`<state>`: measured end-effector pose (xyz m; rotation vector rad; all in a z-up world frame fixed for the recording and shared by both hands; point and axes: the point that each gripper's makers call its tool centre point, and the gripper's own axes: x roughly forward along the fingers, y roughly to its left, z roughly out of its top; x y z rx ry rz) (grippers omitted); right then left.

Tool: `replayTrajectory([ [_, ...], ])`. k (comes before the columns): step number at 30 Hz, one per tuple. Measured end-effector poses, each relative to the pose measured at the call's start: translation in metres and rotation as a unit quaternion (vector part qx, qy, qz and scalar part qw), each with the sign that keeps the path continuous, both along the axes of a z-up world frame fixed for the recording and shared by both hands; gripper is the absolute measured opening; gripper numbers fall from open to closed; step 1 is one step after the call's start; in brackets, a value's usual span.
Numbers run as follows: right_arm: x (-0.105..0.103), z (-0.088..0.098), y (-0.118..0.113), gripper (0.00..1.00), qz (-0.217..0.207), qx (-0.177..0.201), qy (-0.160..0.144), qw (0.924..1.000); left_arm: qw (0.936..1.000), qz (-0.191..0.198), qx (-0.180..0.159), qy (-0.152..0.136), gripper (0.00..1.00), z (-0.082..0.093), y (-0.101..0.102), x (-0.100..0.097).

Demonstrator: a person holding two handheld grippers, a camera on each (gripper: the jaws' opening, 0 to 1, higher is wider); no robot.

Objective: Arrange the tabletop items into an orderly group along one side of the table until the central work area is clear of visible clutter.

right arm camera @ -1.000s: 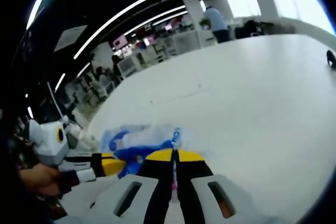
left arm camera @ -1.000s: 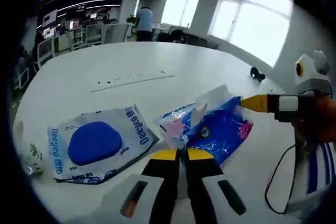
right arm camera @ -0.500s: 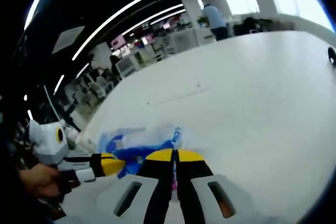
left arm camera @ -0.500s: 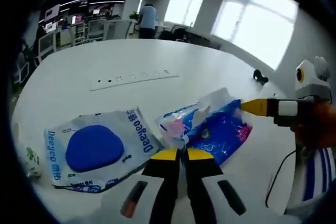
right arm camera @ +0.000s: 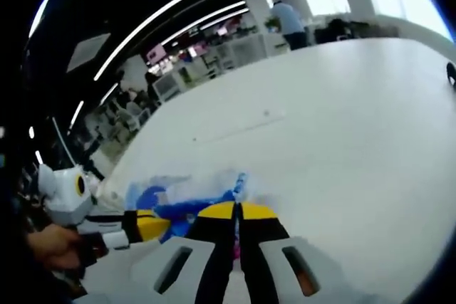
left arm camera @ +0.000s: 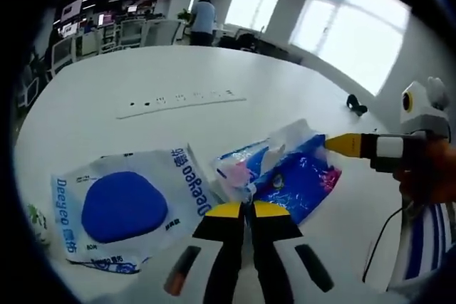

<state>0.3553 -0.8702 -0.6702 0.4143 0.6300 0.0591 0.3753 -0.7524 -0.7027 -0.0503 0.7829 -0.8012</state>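
Right now both grippers meet at the same blue tissue pack (left arm camera: 288, 176), which lies on the white desk (left arm camera: 214, 76). In the left gripper view, the left gripper (left arm camera: 244, 208) has its yellow-tipped jaws pressed together on the pack's near edge, where the crumpled pink-and-white plastic bunches up. The right gripper (left arm camera: 335, 144) comes in from the right of that view, held in a hand (left arm camera: 431, 179), and its yellow tip touches the pack's far corner; from this angle I cannot tell how its jaws stand.

In the right gripper view, the right gripper (right arm camera: 236, 208) shows its jaws closed, with a sliver of pink and blue wrapper (right arm camera: 239, 184) caught between the tips. The left gripper (right arm camera: 149, 224) enters from the left of that view, held by a hand (right arm camera: 46, 243), its yellow tip against the blue tissue pack (right arm camera: 174, 201).

Just beside the tissue pack, touching it, lies a flat white packet (left arm camera: 125, 208) with a large blue oval and the printed word "Deeyeo". A long power strip (left arm camera: 182, 103) lies further back on the desk, well apart from both packs, and a small dark object (left arm camera: 356, 103) sits near the far edge.
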Motion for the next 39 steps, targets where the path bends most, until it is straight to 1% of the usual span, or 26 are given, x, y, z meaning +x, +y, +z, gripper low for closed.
replayTrajectory([
  [1, 0.001, 0.0, -0.001, 0.0, 0.001, -0.001, 0.0, 1.0, 1.0, 0.002, -0.007, 0.002, 0.02, 0.001, -0.001, 0.001],
  [2, 0.001, 0.001, -0.002, 0.0, 0.0, -0.004, -0.003, 1.0, 0.9996, 0.008, -0.025, 0.008, 0.02, 0.002, -0.004, 0.004],
  [3, 0.002, 0.0, -0.004, 0.0, -0.002, -0.004, -0.003, 1.0, 0.9996, 0.01, -0.025, 0.011, 0.02, 0.001, -0.004, 0.006],
  [6, 0.004, -0.006, -0.007, 0.0, -0.006, 0.008, 0.002, 1.0, 0.9999, 0.002, -0.007, 0.009, 0.02, -0.003, -0.005, 0.009],
  [10, 0.01, -0.012, -0.01, 0.0, -0.01, 0.006, 0.008, 0.9999, 0.9999, -0.001, -0.008, 0.011, 0.02, -0.004, -0.007, 0.011],
  [13, 0.015, -0.015, -0.012, 0.0, -0.01, 0.008, 0.011, 0.9999, 0.9997, 0.006, -0.015, 0.019, 0.02, -0.006, -0.007, 0.017],
  [20, 0.03, -0.017, -0.013, 0.0, -0.011, 0.006, 0.013, 0.9998, 0.9995, 0.009, -0.016, 0.024, 0.02, -0.008, -0.01, 0.027],
  [22, 0.036, -0.018, -0.014, 0.0, -0.02, 0.016, 0.013, 0.9996, 0.9993, 0.012, -0.022, 0.026, 0.03, -0.009, -0.011, 0.03],
  [23, 0.037, -0.02, -0.014, 0.0, -0.021, 0.015, 0.014, 0.9996, 0.9992, 0.013, -0.026, 0.027, 0.03, -0.008, -0.012, 0.031],
  [25, 0.038, -0.024, -0.015, 0.0, -0.02, 0.01, 0.024, 0.9995, 0.9993, 0.013, -0.019, 0.028, 0.03, -0.011, -0.011, 0.034],
  [29, 0.04, -0.029, -0.016, 0.0, -0.024, 0.015, 0.025, 0.9993, 0.9994, 0.012, -0.014, 0.03, 0.03, -0.014, -0.011, 0.036],
  [31, 0.04, -0.03, -0.017, 0.0, -0.043, 0.034, 0.032, 0.998, 0.9994, 0.009, -0.013, 0.03, 0.03, -0.014, -0.012, 0.034],
  [32, 0.04, -0.031, -0.017, 0.0, -0.043, 0.035, 0.034, 0.9979, 0.9994, 0.008, -0.012, 0.031, 0.03, -0.014, -0.013, 0.035],
  [35, 0.042, -0.034, -0.018, 0.0, -0.04, 0.031, 0.038, 0.998, 0.9994, 0.007, -0.01, 0.032, 0.03, -0.016, -0.013, 0.037],
  [39, 0.044, -0.034, -0.019, 0.0, -0.042, 0.032, 0.035, 0.998, 0.9995, 0.006, -0.007, 0.031, 0.04, -0.017, -0.015, 0.039],
])
